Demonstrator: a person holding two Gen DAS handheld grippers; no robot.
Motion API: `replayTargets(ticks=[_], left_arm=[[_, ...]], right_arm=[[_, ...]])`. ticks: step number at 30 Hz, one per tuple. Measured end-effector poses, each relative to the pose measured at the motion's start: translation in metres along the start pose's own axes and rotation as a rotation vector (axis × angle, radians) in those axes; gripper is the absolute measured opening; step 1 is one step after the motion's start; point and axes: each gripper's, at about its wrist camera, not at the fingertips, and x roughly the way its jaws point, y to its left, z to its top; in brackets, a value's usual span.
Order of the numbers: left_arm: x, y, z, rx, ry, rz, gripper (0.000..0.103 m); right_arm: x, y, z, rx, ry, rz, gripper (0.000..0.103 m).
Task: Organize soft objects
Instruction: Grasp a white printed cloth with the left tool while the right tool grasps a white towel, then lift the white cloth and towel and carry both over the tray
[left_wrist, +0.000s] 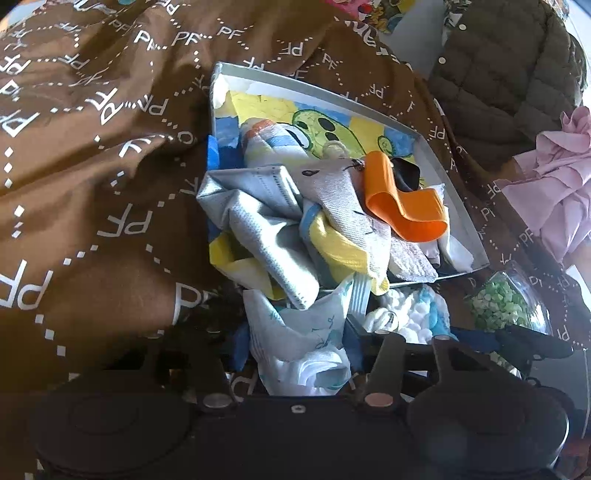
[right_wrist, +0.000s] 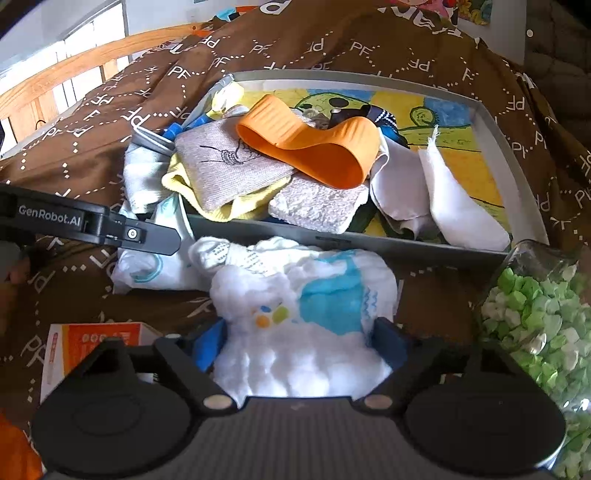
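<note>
On the brown PF-printed quilt (right_wrist: 332, 48) lay the shallow grey tray (right_wrist: 532, 192), heaped with cloths. My right gripper (right_wrist: 301, 341) clamped a fluffy white-and-blue diaper (right_wrist: 325, 295) just outside the tray's near rim; my left gripper (left_wrist: 295, 345) pinched a white printed cloth (left_wrist: 295, 325) beside it.

Grey tray (left_wrist: 461, 192) on brown PF-print bedspread (left_wrist: 103, 177), heaped with folded cloths (left_wrist: 266, 214); orange silicone band (left_wrist: 402, 206) on top, right. Left gripper (left_wrist: 299, 354), near, closed on a white printed cloth (left_wrist: 303, 332). Jar of green pieces (left_wrist: 506, 306), near right. Pink garment (left_wrist: 554, 184), far right.
</note>
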Motion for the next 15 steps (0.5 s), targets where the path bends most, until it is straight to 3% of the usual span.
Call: replayTargets(ticks=[6,8,11,15], left_arm=[[-0.007,-0.014,-0.001,0.026,0.003,0.024,0.047],[-0.011,-0.017,-0.002,0.031,0.002,0.029,0.046],[-0.017,-0.023,-0.004,0.038,-0.003,0.018,0.046],[-0.028,-0.036,-0.007,0.08,-0.048,-0.007,0.045]], right_arm=[[-0.004,0.006,-0.001,-0.002,-0.008,0.004,0.065],[-0.007,0.008,-0.002,0.0,-0.009,-0.011,0.049],[-0.009,0.009,-0.002,-0.003,-0.004,-0.038,0.033],[-0.018,0.013,-0.004,-0.004,-0.025,-0.083,0.023]])
